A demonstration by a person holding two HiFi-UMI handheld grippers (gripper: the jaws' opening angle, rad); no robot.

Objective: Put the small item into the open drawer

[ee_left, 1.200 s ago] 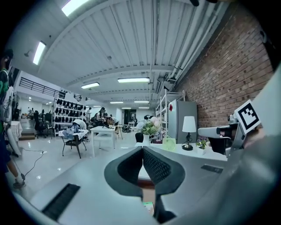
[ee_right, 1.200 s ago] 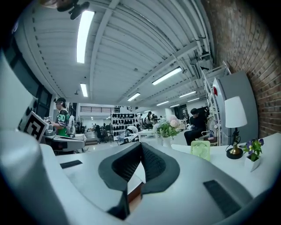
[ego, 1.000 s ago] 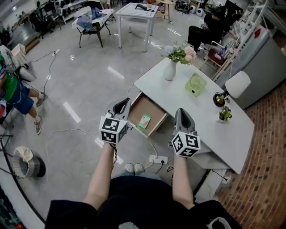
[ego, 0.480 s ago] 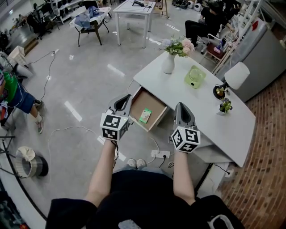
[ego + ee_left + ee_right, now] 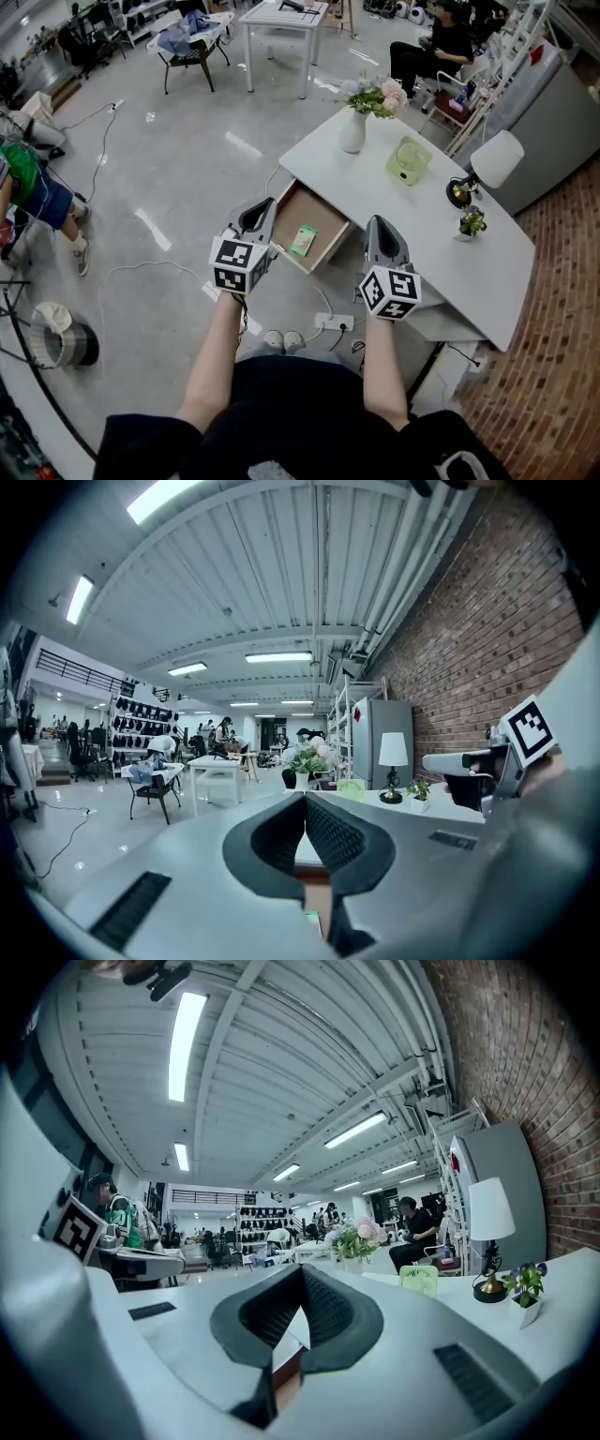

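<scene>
In the head view, the small green item [image 5: 303,241] is seen lying in the open drawer [image 5: 324,226] of the white desk [image 5: 412,225], between the left gripper [image 5: 258,217] and the right gripper [image 5: 379,228]; in the left gripper view the jaws are seen pressed together and empty, and in the right gripper view the same is seen.

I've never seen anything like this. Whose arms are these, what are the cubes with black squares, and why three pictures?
A person, not a robot, holds the left hand-held gripper and the right hand-held gripper; the marked cubes belong to them. One picture comes from a camera on the person's head; the other two cameras ride on the hand-held grippers, looking along their jaws. Both pairs of jaws are closed, holding nothing. On the white desk stand a vase of flowers, a green fan, a lamp and a small plant. A small green item lies in the open drawer.
</scene>
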